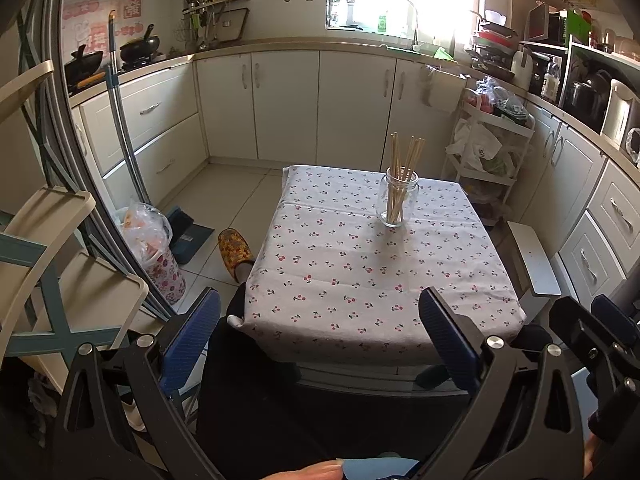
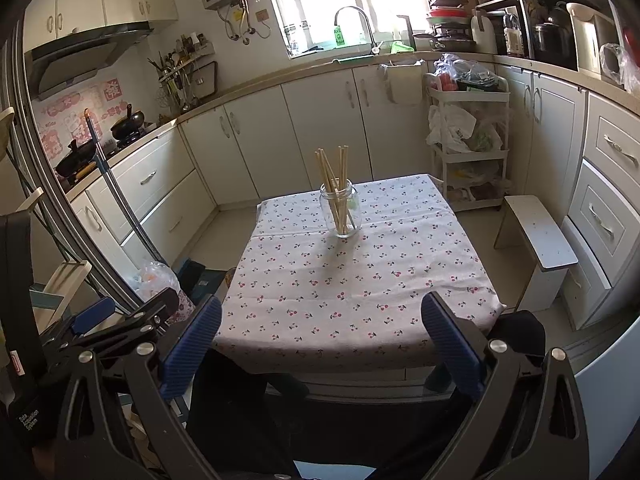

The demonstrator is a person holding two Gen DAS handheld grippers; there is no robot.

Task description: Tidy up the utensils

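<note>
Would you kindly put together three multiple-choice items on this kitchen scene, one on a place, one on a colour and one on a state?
1. Where are the chopsticks?
A. Lying flat on the tablecloth
B. Standing in the glass jar
C. On the white stool

2. What colour are the pads of the gripper fingers?
A. Blue
B. Red
C. Yellow

3. How do the left gripper and right gripper stand?
A. Both shut on chopsticks
B. One open, one shut
C. Both open and holding nothing

Answers:
1 B, the sticks rise from the glass jar on the cherry-print tablecloth.
2 A, the ribbed pads show blue in both wrist views.
3 C, each view shows a wide gap between the fingers with nothing in it.
</note>
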